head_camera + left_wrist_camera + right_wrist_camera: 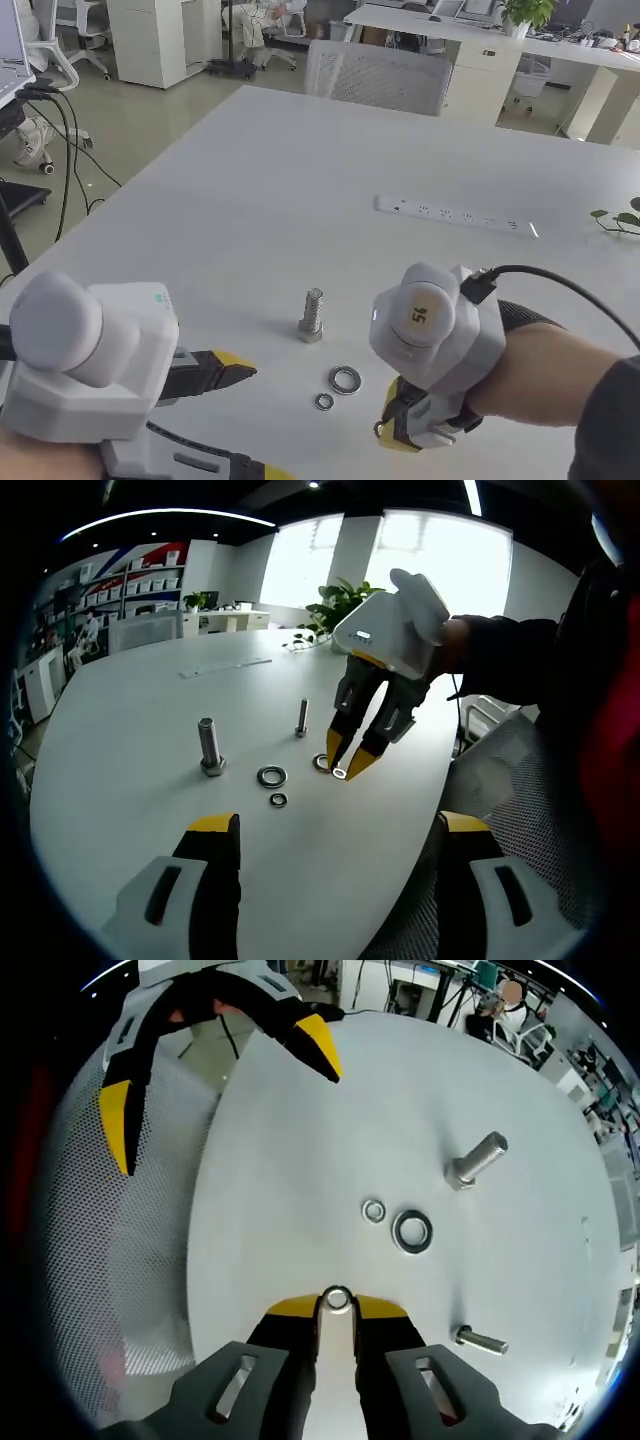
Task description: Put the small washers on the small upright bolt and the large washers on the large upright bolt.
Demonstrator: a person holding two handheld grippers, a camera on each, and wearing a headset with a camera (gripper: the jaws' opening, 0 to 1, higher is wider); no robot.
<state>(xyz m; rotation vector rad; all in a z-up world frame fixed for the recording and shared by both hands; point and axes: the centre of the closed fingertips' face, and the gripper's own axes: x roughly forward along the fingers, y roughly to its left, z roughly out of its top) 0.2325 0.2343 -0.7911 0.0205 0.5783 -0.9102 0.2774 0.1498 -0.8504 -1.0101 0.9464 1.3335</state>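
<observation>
The large upright bolt (312, 315) (208, 745) (478, 1158) stands mid-table. The thin small bolt (302, 718) (480, 1340) stands further along. A large washer (345, 379) (271, 776) (412, 1231) and a small washer (324, 401) (278, 800) (374, 1210) lie flat in front of the large bolt. My right gripper (395, 430) (343, 768) (338, 1305) points down at the table, shut on another small washer (338, 1299) (340, 773). What looks like a further washer (320, 762) lies beside its tips. My left gripper (255, 415) (340, 830) (215, 1085) hovers open and holds nothing.
A white power strip (455, 216) (225, 666) lies further back on the white table (250, 200). A mesh chair (375, 75) stands at the far edge and plant leaves (620, 218) reach in at the right. The near table edge (195, 1260) runs close to both grippers.
</observation>
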